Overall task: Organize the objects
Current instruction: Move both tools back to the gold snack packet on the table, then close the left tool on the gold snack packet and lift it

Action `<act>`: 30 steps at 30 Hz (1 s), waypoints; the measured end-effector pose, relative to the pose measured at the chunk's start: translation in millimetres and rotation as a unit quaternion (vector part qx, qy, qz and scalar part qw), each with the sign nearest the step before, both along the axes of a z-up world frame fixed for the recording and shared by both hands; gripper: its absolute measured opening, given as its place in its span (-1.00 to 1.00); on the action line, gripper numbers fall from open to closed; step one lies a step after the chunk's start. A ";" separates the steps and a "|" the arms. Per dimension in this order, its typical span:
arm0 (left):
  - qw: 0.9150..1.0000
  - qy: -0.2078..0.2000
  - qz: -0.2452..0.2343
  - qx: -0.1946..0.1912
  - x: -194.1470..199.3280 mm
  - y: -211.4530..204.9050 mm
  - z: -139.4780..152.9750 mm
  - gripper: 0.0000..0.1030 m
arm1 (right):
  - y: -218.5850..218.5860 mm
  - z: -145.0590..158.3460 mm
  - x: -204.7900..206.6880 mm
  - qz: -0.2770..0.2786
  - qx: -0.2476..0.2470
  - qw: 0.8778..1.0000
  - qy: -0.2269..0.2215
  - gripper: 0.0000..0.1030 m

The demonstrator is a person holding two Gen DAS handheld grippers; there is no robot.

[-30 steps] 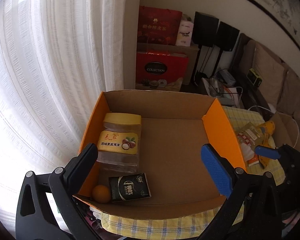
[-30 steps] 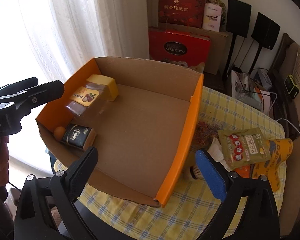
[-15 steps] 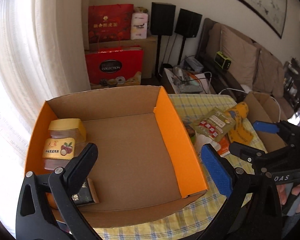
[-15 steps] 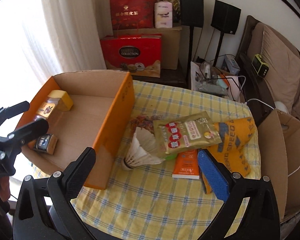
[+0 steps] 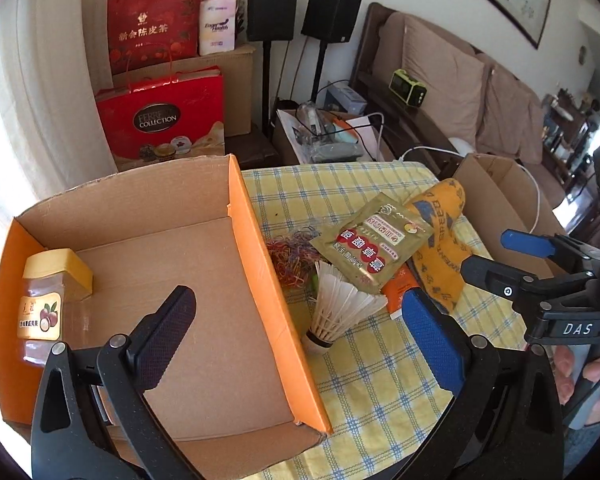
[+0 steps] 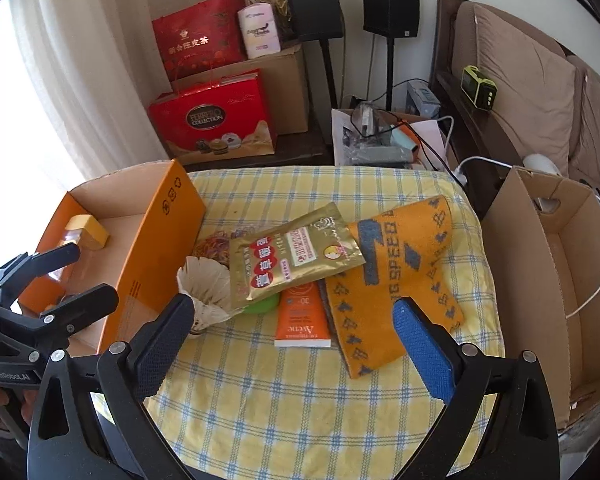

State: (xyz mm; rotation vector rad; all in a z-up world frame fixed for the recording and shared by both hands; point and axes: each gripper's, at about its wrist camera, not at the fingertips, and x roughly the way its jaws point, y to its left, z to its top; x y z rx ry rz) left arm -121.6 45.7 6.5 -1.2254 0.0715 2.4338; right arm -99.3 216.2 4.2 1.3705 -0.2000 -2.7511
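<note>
Right wrist view shows the right gripper (image 6: pixel 294 342) hanging over the desk (image 6: pixel 300 400) with fingers spread wide, empty, aimed at the pile: gold pouch (image 6: pixel 292 254) lying on top of the orange tube box (image 6: pixel 302 316) and shuttlecock (image 6: pixel 204 288). Left gripper (image 5: pixel 300 342) is open too, straddling the orange box (image 5: pixel 260 280) wall. Risk imo: grabbing the pouch could drag the shuttlecock, or crush its feathers.

Orange box (image 6: pixel 156 240), yellow-blue checked tablecloth (image 6: pixel 300 400), gold pouch (image 6: pixel 292 256).
</note>
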 end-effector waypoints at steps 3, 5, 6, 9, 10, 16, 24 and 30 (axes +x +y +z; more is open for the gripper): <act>1.000 -0.001 -0.005 -0.011 -10.5 11.6 3.2 1.00 | 12.2 -7.4 -5.7 -0.012 -0.013 1.000 -0.007 0.76; 1.000 -0.008 -0.012 -0.013 -19.8 19.6 4.5 0.99 | 21.1 -13.1 -10.8 -0.022 -0.030 0.999 -0.014 0.61; 1.000 -0.012 -0.013 -0.014 -25.7 23.7 5.3 0.99 | 26.0 -16.7 -13.4 -0.028 -0.041 0.999 -0.019 0.52; 0.999 -0.022 -0.022 -0.023 -42.0 38.0 5.2 0.92 | 39.1 -28.2 -20.2 -0.039 -0.084 0.995 -0.032 0.31; 0.999 -0.026 -0.028 -0.027 -47.5 43.7 4.8 0.91 | 41.8 -31.6 -21.3 -0.040 -0.097 0.994 -0.034 0.24; 0.996 -0.065 -0.047 -0.038 -76.8 73.3 -6.3 0.62 | 44.2 -47.1 -31.5 -0.046 -0.125 0.990 -0.050 0.15; 0.990 -0.132 -0.038 -0.028 -108.3 96.7 -35.9 0.49 | 39.5 -60.2 -45.2 -0.048 -0.146 0.987 -0.056 0.00; 0.985 -0.163 -0.043 -0.039 -127.3 115.8 -52.9 0.44 | 35.1 -74.9 -54.6 -0.051 -0.178 0.981 -0.066 -0.17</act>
